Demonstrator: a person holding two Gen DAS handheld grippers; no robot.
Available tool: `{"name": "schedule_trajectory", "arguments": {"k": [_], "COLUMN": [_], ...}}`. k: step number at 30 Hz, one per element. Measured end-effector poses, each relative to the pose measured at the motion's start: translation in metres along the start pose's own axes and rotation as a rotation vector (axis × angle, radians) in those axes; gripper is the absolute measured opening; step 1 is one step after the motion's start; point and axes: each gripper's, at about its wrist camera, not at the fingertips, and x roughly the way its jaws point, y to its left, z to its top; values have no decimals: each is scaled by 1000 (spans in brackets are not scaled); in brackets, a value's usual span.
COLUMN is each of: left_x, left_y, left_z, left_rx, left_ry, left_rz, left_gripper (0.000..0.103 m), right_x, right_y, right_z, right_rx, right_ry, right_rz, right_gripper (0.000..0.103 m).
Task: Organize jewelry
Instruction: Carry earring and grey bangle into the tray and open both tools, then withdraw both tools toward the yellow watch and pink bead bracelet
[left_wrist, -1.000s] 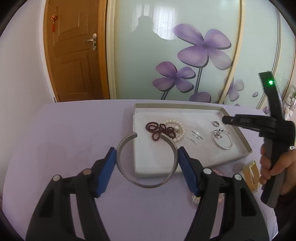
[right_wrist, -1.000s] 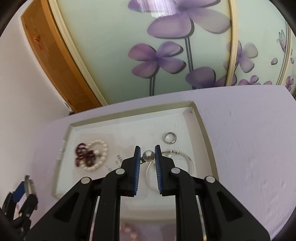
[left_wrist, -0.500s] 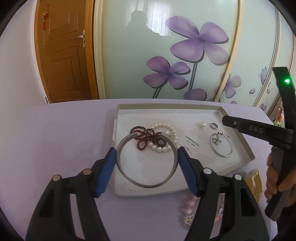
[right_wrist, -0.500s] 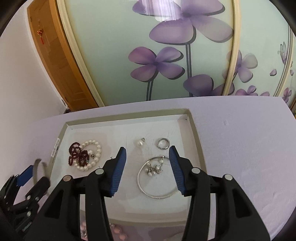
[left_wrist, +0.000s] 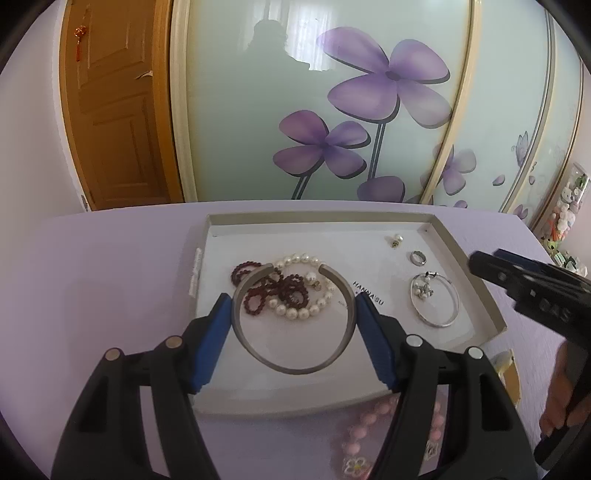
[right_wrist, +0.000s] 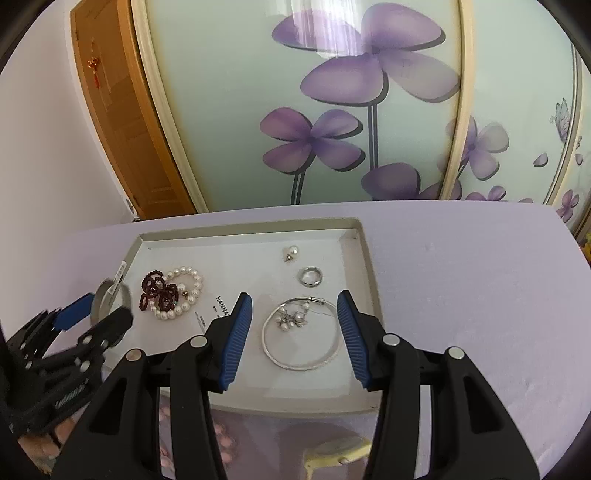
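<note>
Left tongs clamp a grey open bangle above the white tray, while right tongs stand empty, parted over a silver bracelet.

We see a white tray with a beige rim on a lilac tablecloth. Far left in it lie dark-red beads tangled with a white pearl bracelet; right, a silver bangle and silver ring. We hold a grey cuff between blue pads. Behind stand pale-green panels with purple flowers and an orange-brown door.
</note>
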Motion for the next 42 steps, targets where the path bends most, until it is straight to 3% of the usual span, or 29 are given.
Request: {"name": "schedule_trajectory", "arguments": {"k": [19,33,37,42], "left_x": [26,43,38,28], "left_y": [-26,-35,-35,-31], "left_z": [11,13,15,15], "left_rx": [22,7,8,9], "left_ry": [20,61,42,26], "left_rz": [-11,-3,2,12], "left_gripper": [67,68,81,81], "right_x": [-21,-19,-20,-24], "right_y": [-12,-26,-25,-25], "right_z": [-20,-30,-33,-36], "right_rx": [-47,-25,-29,-28], "right_ry": [-65,-46,-45,-45], "right_rz": [-39,-33,-37,-34], "right_gripper": [57,57,57,57]}}
